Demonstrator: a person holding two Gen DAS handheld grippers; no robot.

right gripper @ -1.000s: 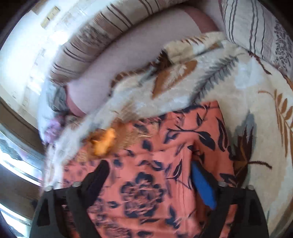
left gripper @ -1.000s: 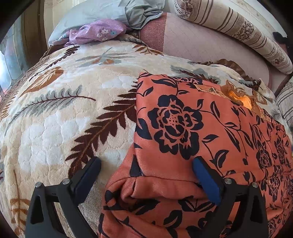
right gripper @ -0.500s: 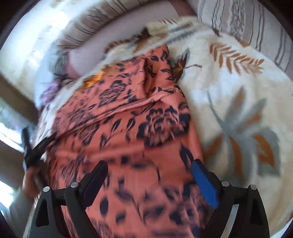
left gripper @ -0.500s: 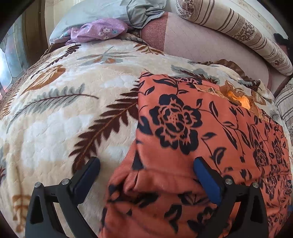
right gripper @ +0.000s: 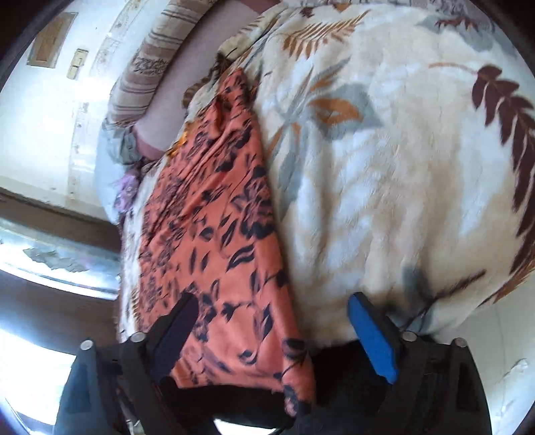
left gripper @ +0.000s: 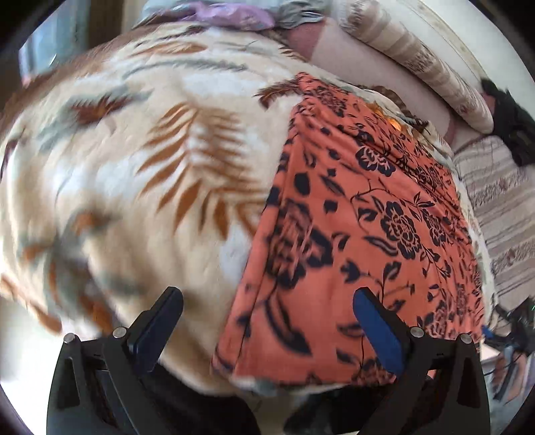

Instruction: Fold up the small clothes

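Orange floral garment point(left gripper: 361, 214) lies flat on the leaf-print blanket point(left gripper: 160, 174), long axis running from the bed's near edge toward the striped pillows point(left gripper: 414, 57); my left claw point(left gripper: 267, 321) gapes wide, my right claw point(right gripper: 272, 321), just narrowing, grips nothing.

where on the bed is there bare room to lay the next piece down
The widest free patch is the leaf-print blanket to the left of the orange floral garment, running up to the purple cloth. In the right wrist view the blanket is also bare on the garment's other side. It is crowded by the striped pillows along the head of the bed.
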